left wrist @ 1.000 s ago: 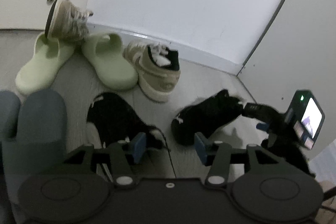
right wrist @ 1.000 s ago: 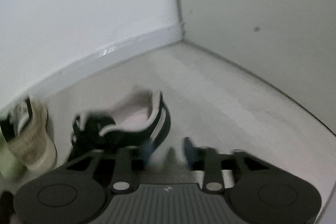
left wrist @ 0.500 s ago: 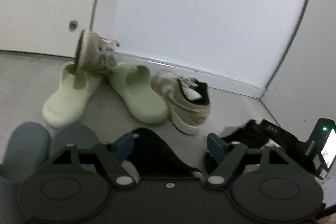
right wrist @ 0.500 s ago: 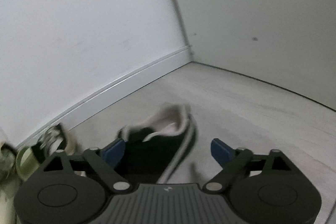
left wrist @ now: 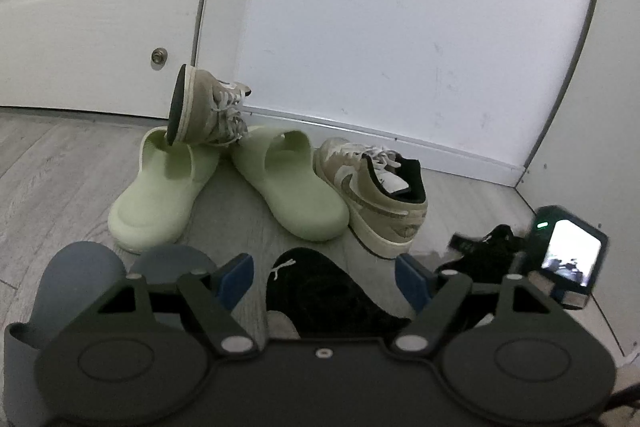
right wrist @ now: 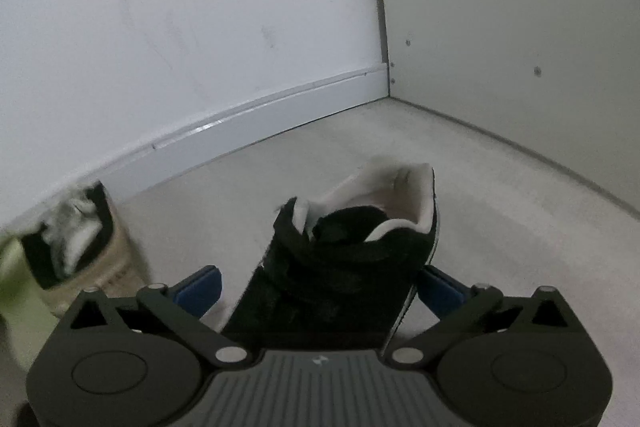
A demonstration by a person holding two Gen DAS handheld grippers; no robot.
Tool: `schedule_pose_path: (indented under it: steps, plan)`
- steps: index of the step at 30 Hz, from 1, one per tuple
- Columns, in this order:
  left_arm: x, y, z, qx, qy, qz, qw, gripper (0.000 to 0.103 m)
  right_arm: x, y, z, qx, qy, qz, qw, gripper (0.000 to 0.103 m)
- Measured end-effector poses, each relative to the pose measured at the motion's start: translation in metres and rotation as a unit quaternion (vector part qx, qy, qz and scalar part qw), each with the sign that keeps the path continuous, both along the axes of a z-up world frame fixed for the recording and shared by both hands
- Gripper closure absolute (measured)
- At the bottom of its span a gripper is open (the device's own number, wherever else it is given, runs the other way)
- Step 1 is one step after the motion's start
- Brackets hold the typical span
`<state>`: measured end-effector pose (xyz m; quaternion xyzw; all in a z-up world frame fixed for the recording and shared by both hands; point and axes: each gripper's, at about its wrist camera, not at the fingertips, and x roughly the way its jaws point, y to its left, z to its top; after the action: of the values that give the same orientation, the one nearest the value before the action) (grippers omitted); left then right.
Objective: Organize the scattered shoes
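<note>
In the left wrist view my left gripper [left wrist: 324,277] stands open, and the toe of a black sneaker [left wrist: 320,295] lies between its blue pads without touching them. A second black sneaker [right wrist: 340,259] with a white lining rests on the floor between the pads of my right gripper [right wrist: 320,287], whose jaws are opening. The left pad is clear of it and the right pad is close beside its sole. This shoe [left wrist: 492,247] and the right gripper's body [left wrist: 568,255] also show at the right of the left wrist view.
Two pale green slides [left wrist: 288,183] lie by the wall. One beige sneaker [left wrist: 372,195] stands beside them and another [left wrist: 208,111] is tipped on its side on top. Grey-blue slides [left wrist: 84,279] sit at lower left. A door [left wrist: 100,7] and a room corner [right wrist: 388,87] bound the floor.
Both grippers have opened wider. The left view has tilted up toward the wall. The right gripper moved over the black sneaker, which now lies lengthwise between its jaws.
</note>
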<state>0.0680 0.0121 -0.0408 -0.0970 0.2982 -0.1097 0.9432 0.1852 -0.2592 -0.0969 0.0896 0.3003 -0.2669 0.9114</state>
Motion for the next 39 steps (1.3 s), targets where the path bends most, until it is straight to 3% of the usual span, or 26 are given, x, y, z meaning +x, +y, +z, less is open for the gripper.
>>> schedule_pose_path:
  steps: [3,10,13,15,18,25,28,30,33,35,39]
  plan:
    - [0.000,0.003,-0.002,-0.009,0.007,0.003,0.9999,0.024,0.003,0.007,-0.009,-0.043,0.013,0.024,0.999,0.000]
    - [-0.001,0.012,-0.005,-0.018,0.012,0.016,0.9996,0.024,-0.004,-0.012,-0.007,-0.042,0.035,0.164,0.985,0.001]
    - [-0.003,0.012,-0.004,-0.018,0.009,0.015,0.9997,0.024,-0.016,-0.020,-0.004,-0.023,0.045,0.265,0.963,0.004]
    - [-0.003,0.012,-0.004,-0.017,0.007,0.013,0.9998,0.024,-0.024,-0.021,-0.003,0.012,0.055,0.304,0.951,0.007]
    - [-0.006,0.011,-0.003,-0.016,0.006,0.010,0.9998,0.024,-0.046,-0.014,-0.008,0.042,0.063,0.343,0.936,0.010]
    - [-0.009,0.018,0.001,-0.023,0.003,0.016,0.9996,0.024,-0.103,0.017,-0.009,0.060,0.076,0.372,0.923,0.015]
    - [-0.010,0.020,0.003,-0.024,0.001,0.019,0.9995,0.024,-0.121,0.026,-0.007,0.060,0.088,0.410,0.906,0.015]
    - [-0.012,0.021,0.004,-0.018,-0.001,0.020,0.9997,0.024,-0.133,0.035,-0.005,0.060,0.099,0.445,0.888,0.014]
    - [-0.015,0.023,0.007,-0.011,-0.005,0.020,0.9997,0.024,-0.142,0.040,-0.002,0.059,0.105,0.441,0.890,0.013]
    - [-0.016,0.025,0.009,-0.011,-0.006,0.022,0.9997,0.024,-0.147,0.042,0.003,0.051,0.104,0.424,0.898,0.013]
    - [-0.017,0.030,0.007,-0.018,-0.002,0.029,0.9994,0.024,-0.169,0.044,0.034,0.013,0.042,0.410,0.911,0.014]
